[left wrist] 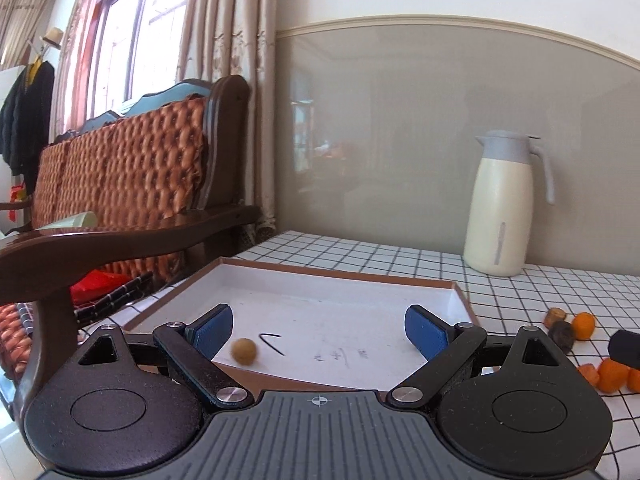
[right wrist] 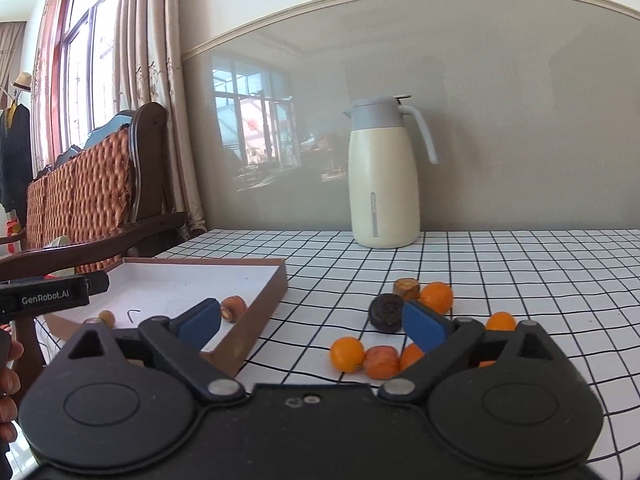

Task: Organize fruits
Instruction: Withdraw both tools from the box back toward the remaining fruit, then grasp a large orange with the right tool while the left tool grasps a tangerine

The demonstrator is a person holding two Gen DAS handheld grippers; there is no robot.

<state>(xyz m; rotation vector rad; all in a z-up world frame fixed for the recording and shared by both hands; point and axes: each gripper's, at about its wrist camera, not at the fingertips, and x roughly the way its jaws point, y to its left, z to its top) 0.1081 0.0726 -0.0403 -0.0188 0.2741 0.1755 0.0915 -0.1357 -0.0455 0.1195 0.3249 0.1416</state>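
mostly the fruit [right wrist: 384,328] sits loose on the checked tablecloth [right wrist: 520,280]: several small oranges, a reddish-orange piece and a dark wrinkled one bunched together to the right of the box [right wrist: 256,320]. two pieces are already inside the box, a small tan ball [left wrist: 244,352] near its front edge and a brownish fruit [right wrist: 234,308] close to the right wall. the box is shallow, brown outside and white inside, with a small dark curved mark on its floor. the left gripper [left wrist: 319,330] hangs over the front of the box, its blue fingers spread wide with nothing between them; the tan ball lies just beside the left finger. the right gripper [right wrist: 312,322] is spread wide too and holds nothing, straddling the box's right wall and the fruit pile. behind stands a cream jug [right wrist: 384,176] with a grey lid, against the grey wall. a wooden chair [left wrist: 132,184] with a woven orange back is at the left.
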